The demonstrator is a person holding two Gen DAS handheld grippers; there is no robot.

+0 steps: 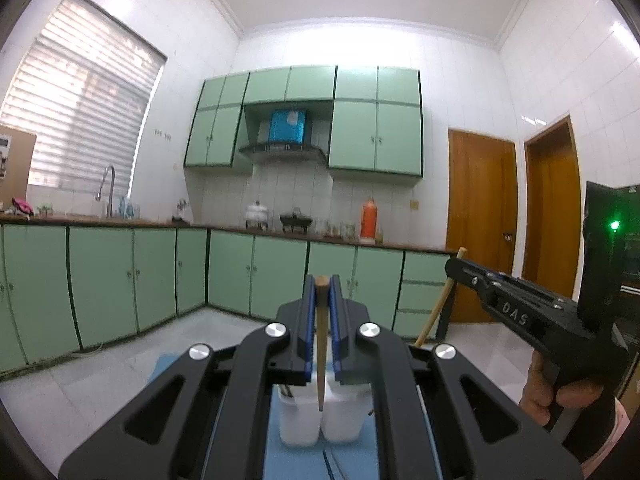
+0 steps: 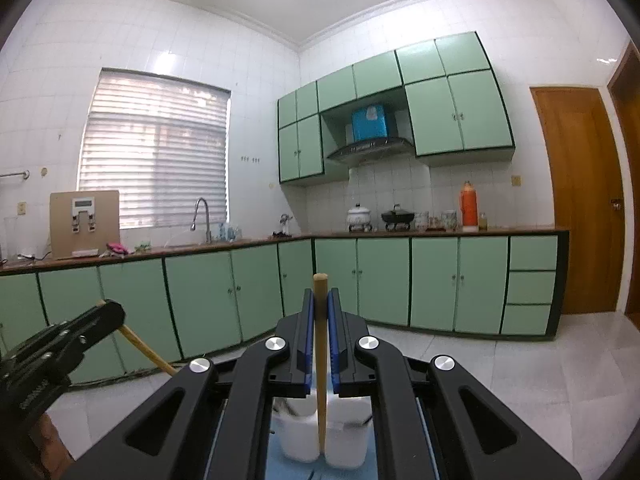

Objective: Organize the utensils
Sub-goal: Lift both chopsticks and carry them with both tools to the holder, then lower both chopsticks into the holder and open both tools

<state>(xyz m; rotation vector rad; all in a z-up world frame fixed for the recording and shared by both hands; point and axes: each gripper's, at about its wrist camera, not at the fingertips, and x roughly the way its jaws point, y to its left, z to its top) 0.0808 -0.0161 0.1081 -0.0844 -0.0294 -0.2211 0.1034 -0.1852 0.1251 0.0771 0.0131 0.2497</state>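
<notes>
My left gripper (image 1: 322, 286) is shut on a wooden chopstick (image 1: 321, 344) that points down toward a white two-compartment utensil holder (image 1: 324, 420). My right gripper (image 2: 320, 300) is shut on another wooden chopstick (image 2: 320, 360) held above the same holder (image 2: 324, 438). The right gripper also shows at the right of the left wrist view (image 1: 454, 266), its stick (image 1: 436, 304) slanting down. The left gripper shows at the left of the right wrist view (image 2: 108, 312) with its stick (image 2: 146, 350). Dark utensils stand in the holder's left compartment (image 2: 286, 406).
The holder stands on a blue mat (image 1: 352, 460). Beyond are a tiled floor (image 2: 520, 368), green base cabinets (image 2: 384, 284), a counter with a sink tap (image 2: 202, 216), pots and an orange flask (image 2: 469, 204), and wooden doors (image 1: 480, 224).
</notes>
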